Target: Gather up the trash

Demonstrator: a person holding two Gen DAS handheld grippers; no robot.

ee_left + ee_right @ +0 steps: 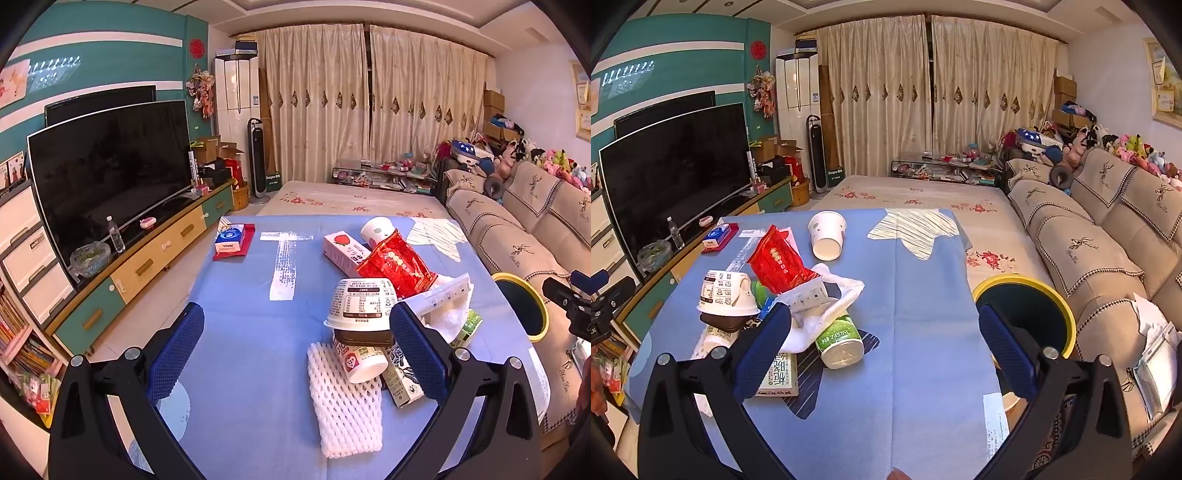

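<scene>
Both claws hover above the blue-clothed table, each spread wide and holding nothing. The left gripper faces the trash heap — upturned cup, red packet, cartons, foam net — piled near the table's right edge, probably for a short carry. The right gripper hangs between that heap and the yellow-rimmed bin beside the table.

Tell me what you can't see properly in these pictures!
- Inside of the bin: right wrist view, a finger of the right hand-held gripper covers part; left wrist view, the table edge cuts the bin off.
- Flat carton: right view, the towel and a finger hide most.
- Cup under the upturned white tub: left view, top hidden.
- Label print: too small.
</scene>
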